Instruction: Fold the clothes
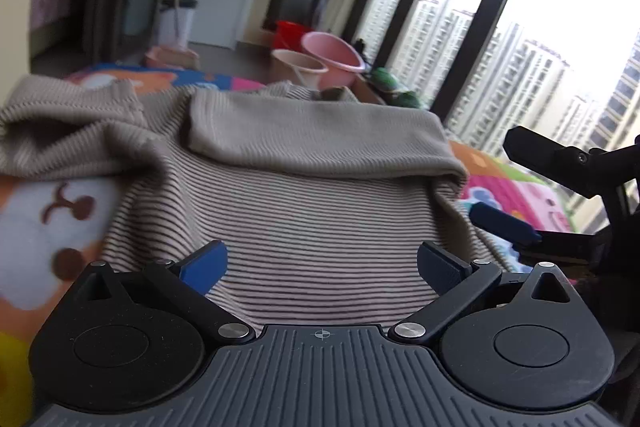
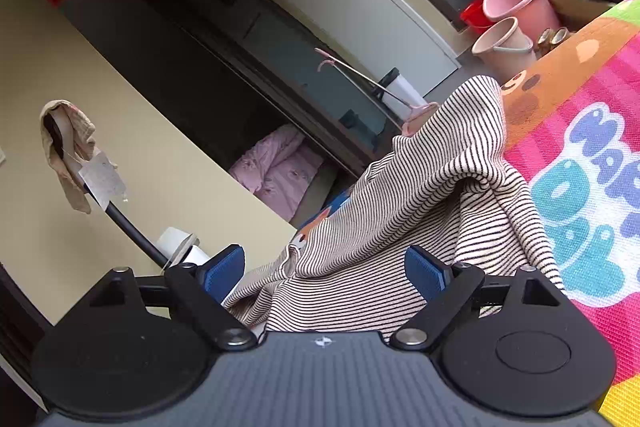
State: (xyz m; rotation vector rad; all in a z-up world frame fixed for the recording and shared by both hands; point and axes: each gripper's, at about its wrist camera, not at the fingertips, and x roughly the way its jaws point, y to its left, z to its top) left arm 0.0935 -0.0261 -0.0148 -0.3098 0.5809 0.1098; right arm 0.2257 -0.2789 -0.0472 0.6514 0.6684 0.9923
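A beige garment with thin dark stripes (image 1: 304, 203) lies on a colourful play mat (image 1: 44, 211), its far part folded back so the plainer beige side (image 1: 316, 135) shows. My left gripper (image 1: 322, 263) is open, its blue pads wide apart above the near edge of the garment, gripping nothing. My right gripper (image 2: 324, 267) is open too, and the striped cloth (image 2: 420, 195) lies bunched between and beyond its fingers. The right gripper also shows at the right of the left wrist view (image 1: 560, 195), beside the garment's right edge.
Pink and red buckets (image 1: 332, 55) stand beyond the mat near tall windows (image 1: 520, 27). A white bin (image 1: 176, 23) and a mop stand at the far left. In the right wrist view a wall, a dark wardrobe (image 2: 224, 75) and hanging clothes are close.
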